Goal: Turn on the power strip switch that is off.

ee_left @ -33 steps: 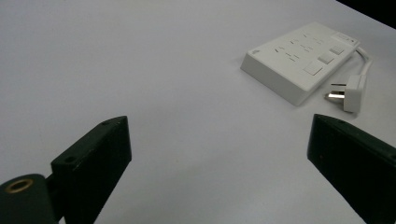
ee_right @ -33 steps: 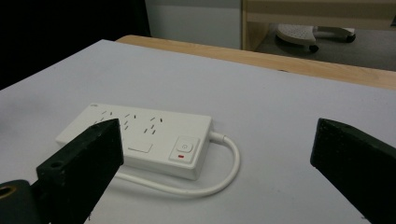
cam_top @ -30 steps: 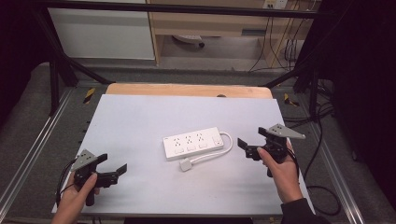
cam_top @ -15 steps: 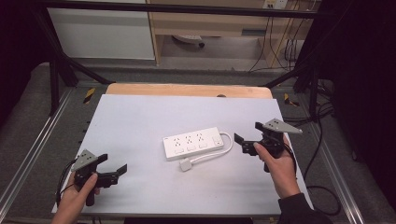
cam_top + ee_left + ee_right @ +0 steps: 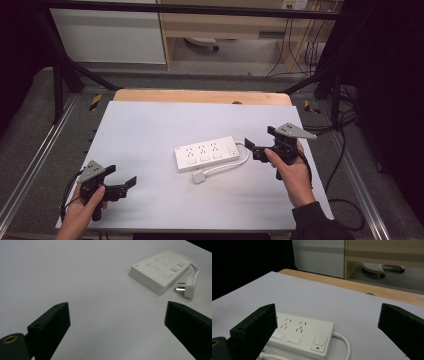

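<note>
A white rectangular plastic power strip [image 5: 207, 153] lies flat on the pale grey table top [image 5: 150, 130], near its middle. Its long axis runs across the table from my left to my right, tilted a little so the right end sits slightly farther from me. The socket face points up, with the power switch at the right end, where the white cable [image 5: 240, 161] leaves the strip. That cable loops round toward me and back under the near side of the strip, ending in a white plug [image 5: 199, 177] lying just beside the strip's near long edge, its metal prongs showing in my left gripper view.

My right gripper [image 5: 260, 145] hovers just beside the switch end of the strip, jaws spread wide and pointing at it, holding nothing; in my right gripper view the strip [image 5: 299, 336] sits low between them. My left gripper [image 5: 125, 184] is well apart from the strip, toward the near left, jaws also wide apart and empty, aimed toward the strip [image 5: 161, 270].
</note>
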{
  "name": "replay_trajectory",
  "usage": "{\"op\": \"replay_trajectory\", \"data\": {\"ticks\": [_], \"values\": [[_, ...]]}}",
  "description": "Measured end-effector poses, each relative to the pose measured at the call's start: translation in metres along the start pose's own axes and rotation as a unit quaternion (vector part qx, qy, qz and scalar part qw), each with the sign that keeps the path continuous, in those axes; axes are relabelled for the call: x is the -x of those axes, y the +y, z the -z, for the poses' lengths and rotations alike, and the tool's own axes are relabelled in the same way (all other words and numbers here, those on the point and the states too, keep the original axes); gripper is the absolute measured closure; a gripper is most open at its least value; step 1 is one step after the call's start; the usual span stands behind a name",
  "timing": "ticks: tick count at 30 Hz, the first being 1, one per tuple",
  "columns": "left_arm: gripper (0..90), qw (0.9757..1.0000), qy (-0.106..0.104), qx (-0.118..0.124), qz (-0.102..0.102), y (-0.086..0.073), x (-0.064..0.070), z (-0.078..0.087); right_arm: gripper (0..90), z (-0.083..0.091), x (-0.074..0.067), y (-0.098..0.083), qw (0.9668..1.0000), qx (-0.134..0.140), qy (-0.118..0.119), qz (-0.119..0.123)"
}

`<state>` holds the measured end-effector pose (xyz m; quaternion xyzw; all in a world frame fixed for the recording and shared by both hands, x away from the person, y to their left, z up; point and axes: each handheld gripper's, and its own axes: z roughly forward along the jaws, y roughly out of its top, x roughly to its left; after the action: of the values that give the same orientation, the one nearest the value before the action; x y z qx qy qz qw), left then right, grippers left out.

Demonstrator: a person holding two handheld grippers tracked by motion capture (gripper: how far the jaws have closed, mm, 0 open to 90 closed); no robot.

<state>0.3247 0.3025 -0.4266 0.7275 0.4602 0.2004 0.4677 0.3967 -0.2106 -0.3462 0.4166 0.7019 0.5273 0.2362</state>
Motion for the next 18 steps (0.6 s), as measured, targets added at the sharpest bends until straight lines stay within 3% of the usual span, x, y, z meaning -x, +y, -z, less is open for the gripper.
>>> {"op": "replay_trajectory", "data": {"ticks": [18], "values": [[6.5,1.0,0.0,0.0,0.0,0.0,0.0,0.0,2.3,-0.016,-0.013,0.007,0.9999,-0.001,0.016,0.001]]}}
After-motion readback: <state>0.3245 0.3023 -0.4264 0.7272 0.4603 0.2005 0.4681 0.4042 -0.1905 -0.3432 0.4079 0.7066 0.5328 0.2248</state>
